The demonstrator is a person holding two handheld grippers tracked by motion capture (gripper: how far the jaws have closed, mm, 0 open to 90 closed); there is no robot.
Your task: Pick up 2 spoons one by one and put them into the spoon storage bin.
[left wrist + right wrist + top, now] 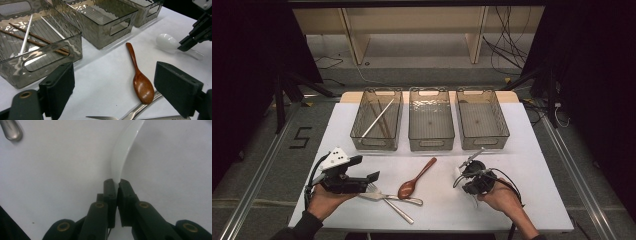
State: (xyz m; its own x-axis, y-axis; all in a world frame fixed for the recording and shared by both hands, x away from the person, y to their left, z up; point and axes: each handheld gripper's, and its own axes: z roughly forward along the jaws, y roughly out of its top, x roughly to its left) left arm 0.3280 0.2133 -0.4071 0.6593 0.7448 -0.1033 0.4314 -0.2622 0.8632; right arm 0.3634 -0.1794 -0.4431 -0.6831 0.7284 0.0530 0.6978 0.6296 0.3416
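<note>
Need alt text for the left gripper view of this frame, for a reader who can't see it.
The left claw stands open over a brown wooden spoon lying on the white table. Beyond it, the right claw pinches a white spoon by its handle. Three clear bins stand behind; the nearest bin holds chopsticks.

Lab/test rig: black curtains, loose cables [507, 42] on floor, taped "5" [300, 137] beside white table [532, 165].
</note>
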